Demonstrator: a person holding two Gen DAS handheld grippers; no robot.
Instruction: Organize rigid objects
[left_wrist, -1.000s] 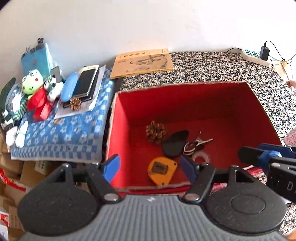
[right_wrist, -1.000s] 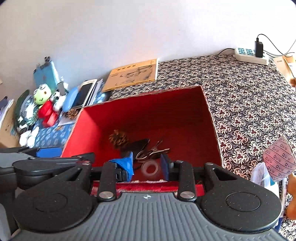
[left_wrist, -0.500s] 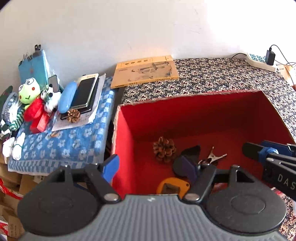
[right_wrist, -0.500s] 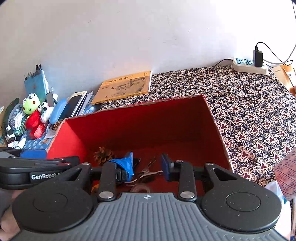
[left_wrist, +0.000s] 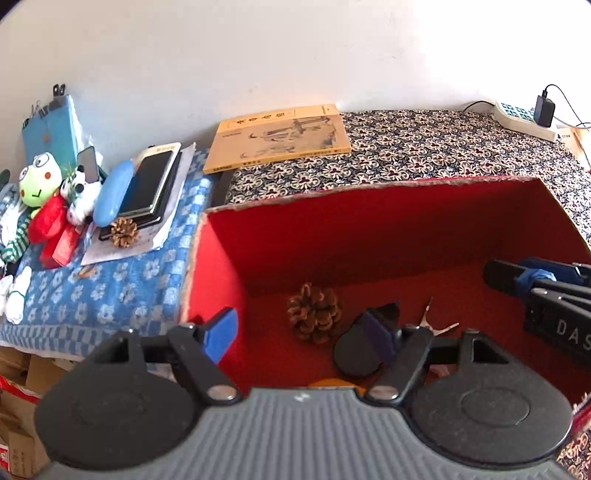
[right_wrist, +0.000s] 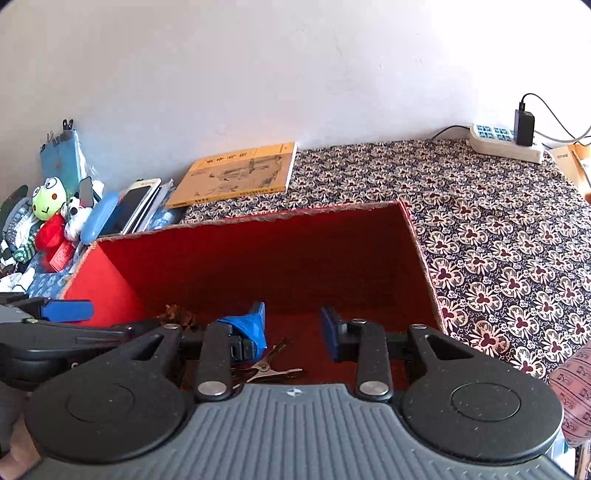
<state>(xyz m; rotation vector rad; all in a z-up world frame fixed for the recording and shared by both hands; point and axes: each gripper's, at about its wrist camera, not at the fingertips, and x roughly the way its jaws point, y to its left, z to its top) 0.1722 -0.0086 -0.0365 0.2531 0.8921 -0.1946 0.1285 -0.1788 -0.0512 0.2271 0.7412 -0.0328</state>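
A red-lined box (left_wrist: 221, 266) (right_wrist: 110, 280) stands on the patterned cloth. On its floor lie a pine cone (left_wrist: 314, 312) (right_wrist: 179, 315), a black oval piece (left_wrist: 356, 354) and a metal clip (left_wrist: 437, 326) (right_wrist: 273, 367). An orange item (left_wrist: 332, 382) peeks out under my left gripper's body. My left gripper (left_wrist: 299, 336) hangs open over the box's left half, with the pine cone seen between its fingers but farther off. My right gripper (right_wrist: 293, 326) (left_wrist: 535, 284) is open above the clip, nothing in it. A second pine cone (left_wrist: 123, 230) sits outside on papers.
Left of the box, a blue checked cloth (left_wrist: 92, 295) carries stacked phones (left_wrist: 147, 188), a blue case (left_wrist: 110, 195) and plush toys (left_wrist: 40, 192). A yellow book (left_wrist: 280, 140) lies behind the box. A power strip (right_wrist: 506, 146) sits at the far right.
Both grippers have sunk lower and moved forward over the box. The orange item and a tape roll have slipped out of view under the gripper bodies.
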